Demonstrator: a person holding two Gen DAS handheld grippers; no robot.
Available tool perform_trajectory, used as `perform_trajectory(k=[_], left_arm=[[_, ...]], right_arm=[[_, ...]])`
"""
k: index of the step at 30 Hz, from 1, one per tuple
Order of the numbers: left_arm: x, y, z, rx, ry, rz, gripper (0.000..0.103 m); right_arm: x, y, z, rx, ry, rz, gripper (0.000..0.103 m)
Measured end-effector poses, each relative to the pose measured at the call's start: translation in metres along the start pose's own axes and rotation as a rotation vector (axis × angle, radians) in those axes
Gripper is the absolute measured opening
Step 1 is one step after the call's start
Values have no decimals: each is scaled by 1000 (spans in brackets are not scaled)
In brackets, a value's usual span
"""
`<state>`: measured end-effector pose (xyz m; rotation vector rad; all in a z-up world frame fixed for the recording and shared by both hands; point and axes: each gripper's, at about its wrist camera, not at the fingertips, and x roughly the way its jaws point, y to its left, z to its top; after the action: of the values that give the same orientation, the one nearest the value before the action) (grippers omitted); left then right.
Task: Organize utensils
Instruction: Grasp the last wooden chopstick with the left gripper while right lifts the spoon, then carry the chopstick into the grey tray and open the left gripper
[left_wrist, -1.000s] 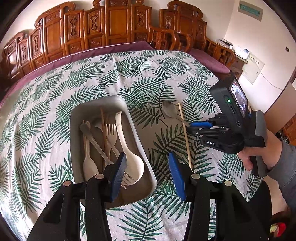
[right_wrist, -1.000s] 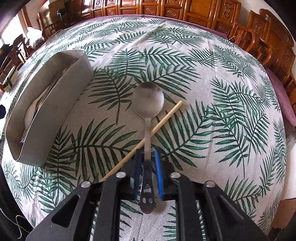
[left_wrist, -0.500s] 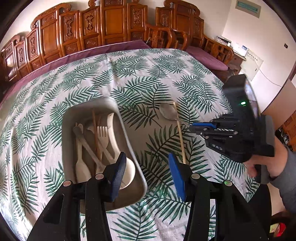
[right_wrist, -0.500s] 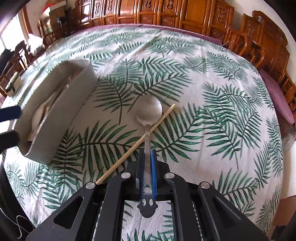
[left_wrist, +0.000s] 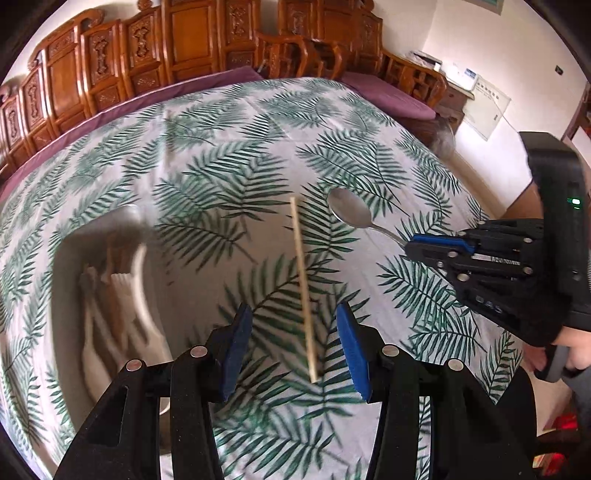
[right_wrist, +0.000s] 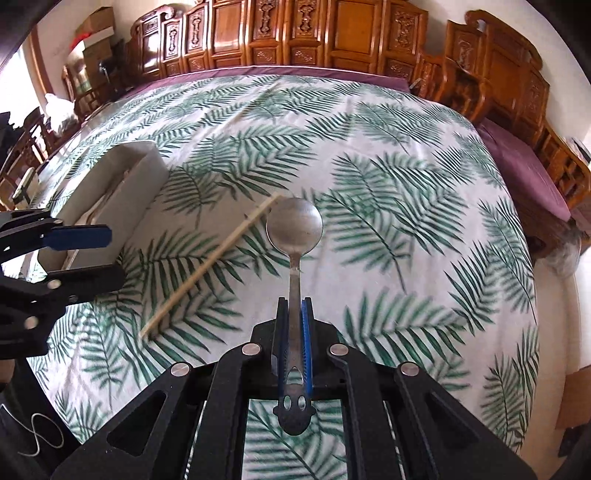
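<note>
My right claw (right_wrist: 293, 325) is clenched on the spoon (right_wrist: 294, 230) by its handle, bowl pointing straight ahead of the fingers and held above the table (right_wrist: 406, 177). My left claw (left_wrist: 293, 343) is released, jaws wide apart; the chopstick (left_wrist: 303, 288) lies flat on the table, its near end between the fingers (left_wrist: 236, 343). The tray (left_wrist: 74, 240), blurred, sits left of the left claw and holds pale utensils (left_wrist: 118, 295). The spoon is ahead and to the right of the left claw.
</note>
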<state>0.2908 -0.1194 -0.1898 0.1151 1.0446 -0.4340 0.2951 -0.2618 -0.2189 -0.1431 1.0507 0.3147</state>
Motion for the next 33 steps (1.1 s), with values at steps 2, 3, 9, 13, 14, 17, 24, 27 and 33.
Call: perform_trajectory(k=[2,3,9,13,14,17,24,27,33], left_arm=[[8,-5,2,7,8,-4,45],[12,-7,2,9,14,-4,45],[45,-10,6,13,79,24,38],[61,-8,6,8,113,28,29],[64,-7,6,6,120,30,24],[67,-7,8,3,111,30,22],[67,-6,10,4,96,33,5],[58,-4,13,-3,76,24,5],[29,2,17,-3,16,38,5]], right_arm=[[0,-7,-6,14,3,-2,8],[1,-11,-10,23,6,-2,8],[6,-23,-21,49,16,3,8],[6,-26,-25,55,15,8,8],[6,-26,-26,56,15,9,8],[5,-26,-27,57,15,11,8],[1,-24,-25,57,6,17,8],[-3,-19,-23,50,-3,23,8],[-11,-9,-16,33,-19,21,8]])
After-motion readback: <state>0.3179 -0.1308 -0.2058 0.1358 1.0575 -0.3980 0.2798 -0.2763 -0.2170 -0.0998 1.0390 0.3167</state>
